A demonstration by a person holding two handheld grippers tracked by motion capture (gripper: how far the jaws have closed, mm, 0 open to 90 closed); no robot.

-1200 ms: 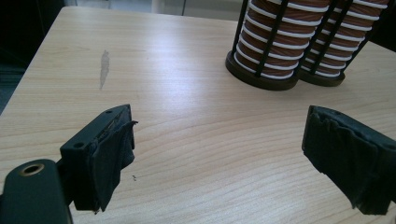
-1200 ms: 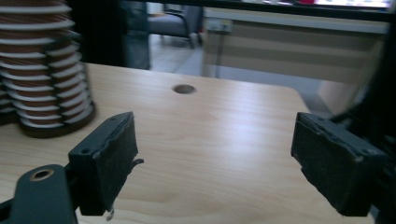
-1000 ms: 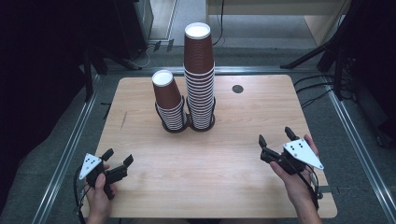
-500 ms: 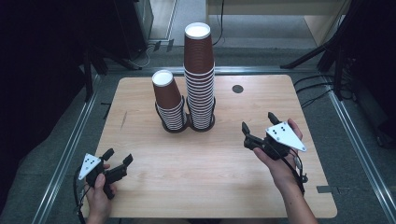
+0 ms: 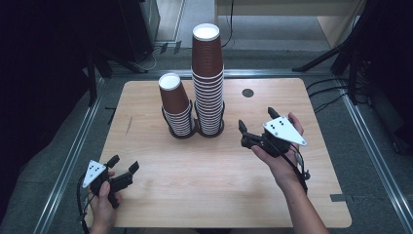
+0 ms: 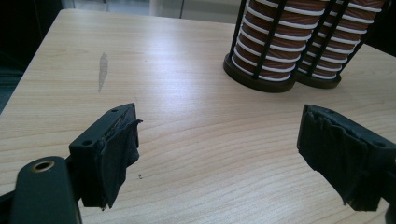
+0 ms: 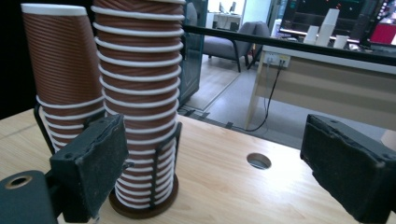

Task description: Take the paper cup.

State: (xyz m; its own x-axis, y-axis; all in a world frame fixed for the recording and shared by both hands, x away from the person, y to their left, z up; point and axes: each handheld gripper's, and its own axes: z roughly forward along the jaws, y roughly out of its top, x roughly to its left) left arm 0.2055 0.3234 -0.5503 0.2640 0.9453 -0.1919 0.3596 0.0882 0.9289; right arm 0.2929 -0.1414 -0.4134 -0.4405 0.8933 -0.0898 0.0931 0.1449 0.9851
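Two stacks of brown paper cups with white rims stand in black wire holders at the table's far middle: a tall stack (image 5: pixel 208 78) and a shorter stack (image 5: pixel 175 105) to its left, whose top cup leans. My left gripper (image 5: pixel 122 164) rests near the front left corner. It is open with nothing between its jaws, which have just closed a little, and both holders (image 6: pixel 266 51) lie ahead of it. My right gripper (image 5: pixel 256 120) hovers just right of the tall stack (image 7: pixel 140 93) and faces it. Its jaws have just been opening, with nothing between them.
A round cable hole (image 5: pixel 248 92) sits in the wooden table (image 5: pixel 204 195) behind my right gripper. A grey scuff (image 6: pixel 102 70) marks the wood on the left. Metal rails run along both sides of the table, with dark floor and cables beyond.
My right hand has risen and moved left toward the tall stack, and its jaws have spread apart. The left hand has stayed in place.
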